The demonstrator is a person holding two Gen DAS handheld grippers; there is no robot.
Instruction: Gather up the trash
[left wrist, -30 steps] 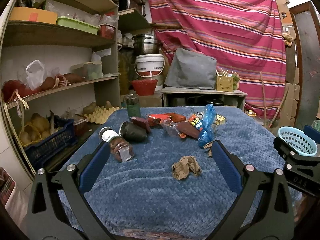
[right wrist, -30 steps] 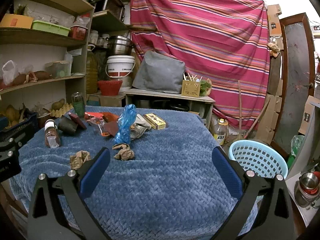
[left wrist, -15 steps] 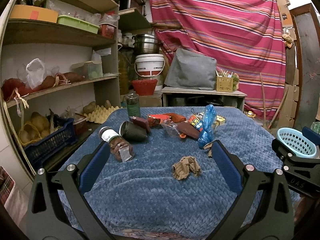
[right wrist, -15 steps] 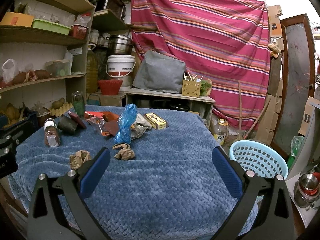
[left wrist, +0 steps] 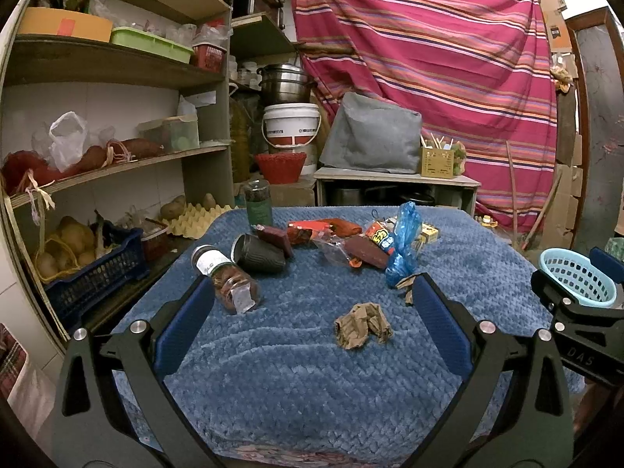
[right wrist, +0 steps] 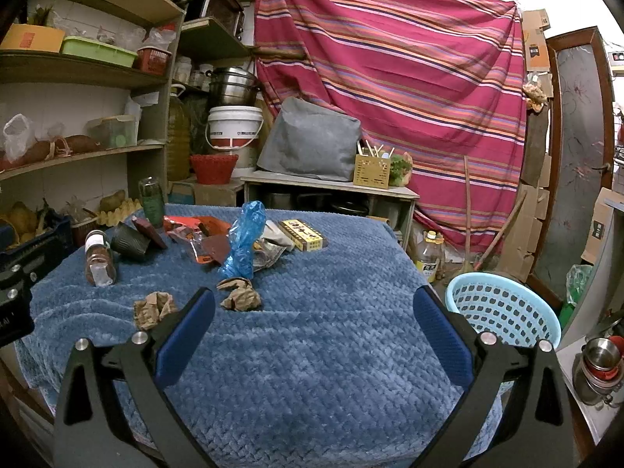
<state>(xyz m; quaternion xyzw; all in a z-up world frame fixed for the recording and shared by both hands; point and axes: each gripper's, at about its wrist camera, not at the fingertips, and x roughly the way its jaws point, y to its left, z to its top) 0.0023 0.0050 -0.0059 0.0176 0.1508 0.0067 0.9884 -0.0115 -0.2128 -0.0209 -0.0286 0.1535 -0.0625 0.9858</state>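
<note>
A bench covered with a textured blue blanket (right wrist: pixel 312 351) fills both views, with a round pale-blue perforated plastic basket (right wrist: pixel 503 308) standing off its right edge. The left tool (left wrist: pixel 312 327) and the right tool (right wrist: pixel 312 331) each hover over the blanket with blue-padded jaws spread wide and nothing between them. At the far side lies a cluster: a crumpled blue plastic bag (right wrist: pixel 243 241), red snack wrappers (left wrist: pixel 319 230), a toppled dark ribbed cup (left wrist: pixel 257 253) and a fallen clear glass jar (left wrist: pixel 230 280). Nearer lie two crumpled brown paper wads, one (left wrist: pixel 362 325) between the left tool's jaws in view, the other (right wrist: pixel 240 294) just ahead of the right tool.
</note>
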